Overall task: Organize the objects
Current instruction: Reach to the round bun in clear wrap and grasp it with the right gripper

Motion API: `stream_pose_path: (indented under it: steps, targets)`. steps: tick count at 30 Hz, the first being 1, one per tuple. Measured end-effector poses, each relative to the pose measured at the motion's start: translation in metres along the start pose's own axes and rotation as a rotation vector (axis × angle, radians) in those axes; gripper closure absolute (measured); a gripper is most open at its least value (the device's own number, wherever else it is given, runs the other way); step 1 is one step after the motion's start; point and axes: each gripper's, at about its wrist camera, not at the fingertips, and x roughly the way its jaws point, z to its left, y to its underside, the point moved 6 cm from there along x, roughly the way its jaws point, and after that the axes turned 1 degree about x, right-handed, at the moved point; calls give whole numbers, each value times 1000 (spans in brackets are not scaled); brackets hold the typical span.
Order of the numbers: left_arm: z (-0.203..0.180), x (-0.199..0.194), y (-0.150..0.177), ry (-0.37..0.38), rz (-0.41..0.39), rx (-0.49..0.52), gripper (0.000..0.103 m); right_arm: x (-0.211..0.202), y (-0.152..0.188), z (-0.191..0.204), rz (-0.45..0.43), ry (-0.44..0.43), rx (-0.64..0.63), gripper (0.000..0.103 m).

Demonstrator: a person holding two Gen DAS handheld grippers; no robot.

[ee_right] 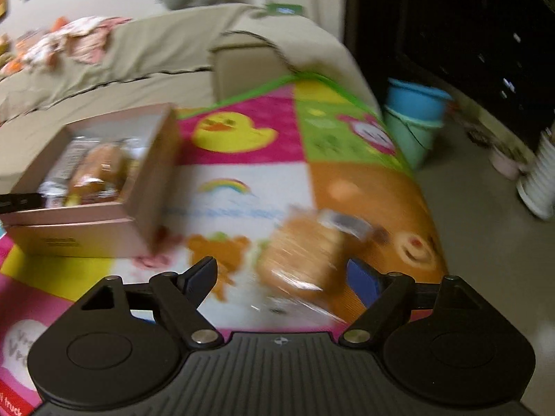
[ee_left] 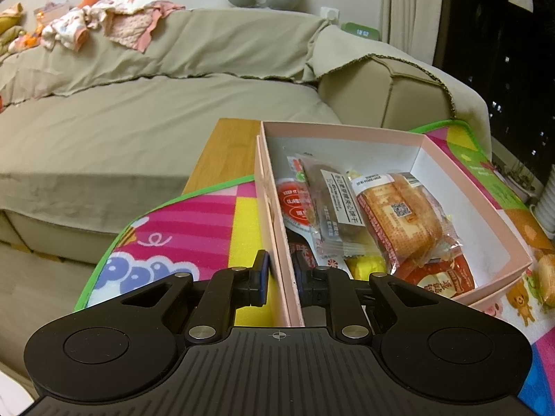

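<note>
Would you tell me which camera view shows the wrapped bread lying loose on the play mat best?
The right wrist view: the wrapped bread lies on the play mat just ahead of the open right gripper, though motion-blurred. The left wrist view catches only a sliver at its right edge, beyond the pink box.

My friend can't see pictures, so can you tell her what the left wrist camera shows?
The left tool is clamped on the near wall of a pink box full of wrapped snacks. The box sits on a bright cartoon play mat, with a beige sofa behind it.
</note>
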Motion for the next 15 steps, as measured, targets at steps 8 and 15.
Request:
stream_pose_path:
  steps: [8,15]
  targets:
    - [0,0,1,0,0,0,86,12,-1,-6,13,-5,37,19]
    - [0,0,2,4,0,-1,86,47,-14,9,33,17,20,19]
